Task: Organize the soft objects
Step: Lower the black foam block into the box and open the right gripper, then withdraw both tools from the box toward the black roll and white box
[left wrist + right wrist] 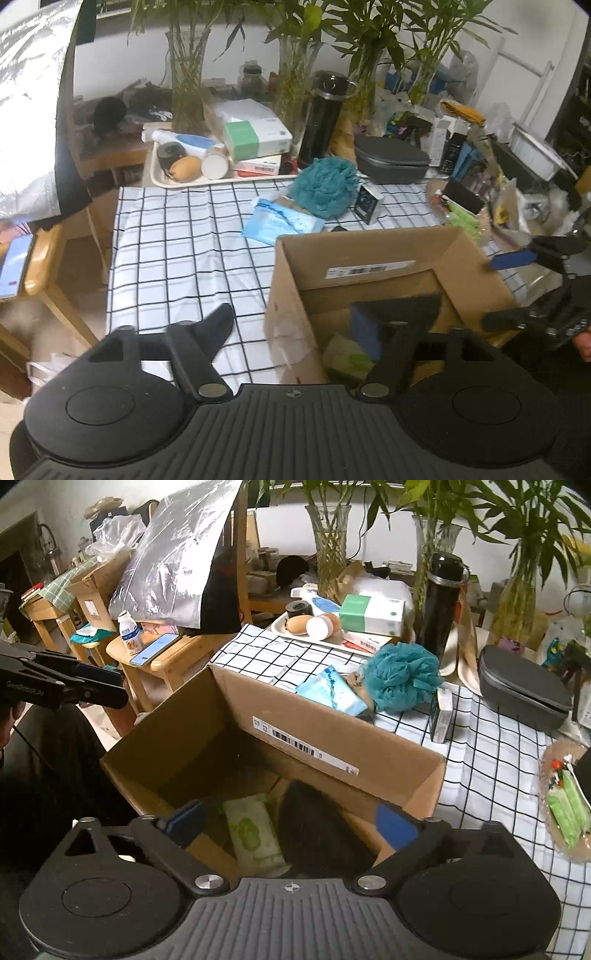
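Cardboard box (pixel 332 738) under both released tools, right (pixel 291 823) and left (pixel 291 325), for dropping soft items in

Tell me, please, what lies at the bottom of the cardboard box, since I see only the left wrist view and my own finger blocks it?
Observer: A dark item lies on the floor of the cardboard box, beside the green-and-white wipes pack.
Operator: Thank you. Is the right gripper holding anything?
Observer: No. The right gripper hangs over the box with its fingers wide apart and nothing between the pads.
Operator: Is there anything besides the phone on the wooden stool to the left?
Observer: Yes, a small white bottle stands upright next to the phone on the stool.
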A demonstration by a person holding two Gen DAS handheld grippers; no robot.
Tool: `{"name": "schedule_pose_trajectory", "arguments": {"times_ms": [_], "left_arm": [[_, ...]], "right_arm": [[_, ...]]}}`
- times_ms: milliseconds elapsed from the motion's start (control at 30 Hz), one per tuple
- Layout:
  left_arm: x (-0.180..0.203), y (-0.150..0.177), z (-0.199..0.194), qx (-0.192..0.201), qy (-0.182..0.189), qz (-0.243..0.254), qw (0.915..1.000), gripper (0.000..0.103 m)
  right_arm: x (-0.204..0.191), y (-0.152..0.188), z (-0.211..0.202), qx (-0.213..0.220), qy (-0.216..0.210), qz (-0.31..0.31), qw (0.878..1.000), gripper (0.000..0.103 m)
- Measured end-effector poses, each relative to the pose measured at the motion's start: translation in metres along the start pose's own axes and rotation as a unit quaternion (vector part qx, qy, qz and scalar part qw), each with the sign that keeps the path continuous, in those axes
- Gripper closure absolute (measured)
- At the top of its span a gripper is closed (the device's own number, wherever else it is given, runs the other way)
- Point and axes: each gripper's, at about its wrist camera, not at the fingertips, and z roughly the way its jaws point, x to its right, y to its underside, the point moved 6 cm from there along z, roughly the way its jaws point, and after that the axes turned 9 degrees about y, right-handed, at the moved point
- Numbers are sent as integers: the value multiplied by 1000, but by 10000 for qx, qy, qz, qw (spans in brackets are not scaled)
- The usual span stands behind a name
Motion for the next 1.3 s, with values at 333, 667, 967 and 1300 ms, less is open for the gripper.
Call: {"name": "schedule_pose_trajectory", "arguments": {"times_ms": [333, 667, 967, 1300], "left_arm": [[5, -1, 11, -157, 170, 71, 9997, 31], [15, -3, 16, -179, 272, 160, 9993, 31], [18, -8, 15, -100, 395, 164, 9990, 31], [10, -13, 18, -56, 269, 121, 9995, 31]], "right_arm": [[10, 13, -14, 82, 108, 288, 9995, 0], [24, 16, -22, 174, 221, 542, 9981, 0], [34, 20, -22, 181, 332, 699, 9968, 0], [50, 23, -13, 65, 525, 897, 9946, 0]]}}
